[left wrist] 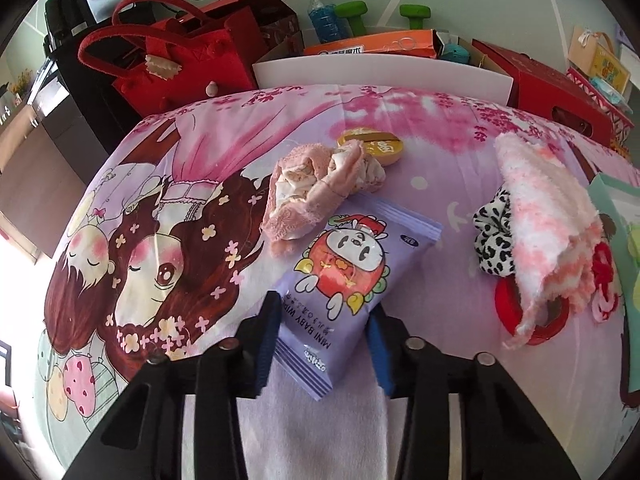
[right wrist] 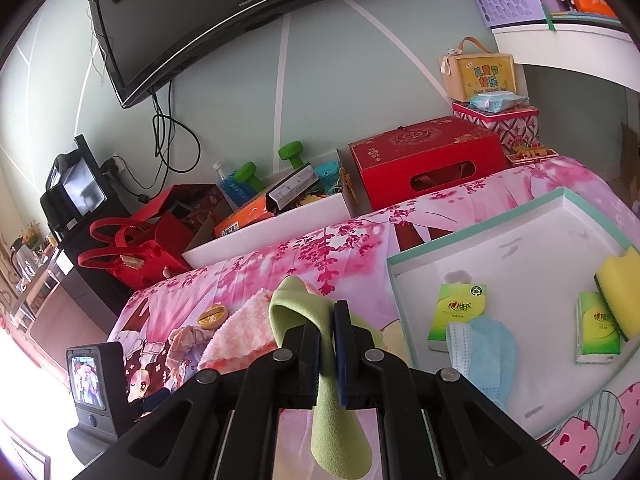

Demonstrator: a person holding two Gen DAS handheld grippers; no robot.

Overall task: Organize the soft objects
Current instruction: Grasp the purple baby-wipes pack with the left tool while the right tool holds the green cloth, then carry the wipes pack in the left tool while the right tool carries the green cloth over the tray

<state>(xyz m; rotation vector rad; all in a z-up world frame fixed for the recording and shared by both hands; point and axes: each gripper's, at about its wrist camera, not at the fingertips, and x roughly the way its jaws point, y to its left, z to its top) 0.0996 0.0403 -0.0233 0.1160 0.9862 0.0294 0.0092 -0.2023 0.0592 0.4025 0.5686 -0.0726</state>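
Observation:
On the pink cartoon bedsheet, my left gripper [left wrist: 324,312] is shut on the near end of a purple baby wipes pack [left wrist: 352,264], with a pad on each side. Beyond it lie a crumpled pink cloth [left wrist: 316,192] and a gold round tin [left wrist: 376,144]. To the right, a pink-and-white fuzzy towel [left wrist: 548,232] drapes over a leopard scrunchie [left wrist: 494,240] and a red ring [left wrist: 536,320]. My right gripper [right wrist: 328,316] is shut on a green cloth [right wrist: 292,296], which hangs down between the fingers. Right of it is a teal-rimmed white tray [right wrist: 476,225] with tissue packs [right wrist: 456,312], a blue face mask [right wrist: 484,352] and a yellow sponge [right wrist: 620,288].
Along the bed's far edge stand a white bin [left wrist: 380,76] of boxes, a red felt bag [left wrist: 168,64] and a red gift box [right wrist: 428,160]. A television [right wrist: 240,12] hangs on the wall above. The sheet drops off at the left.

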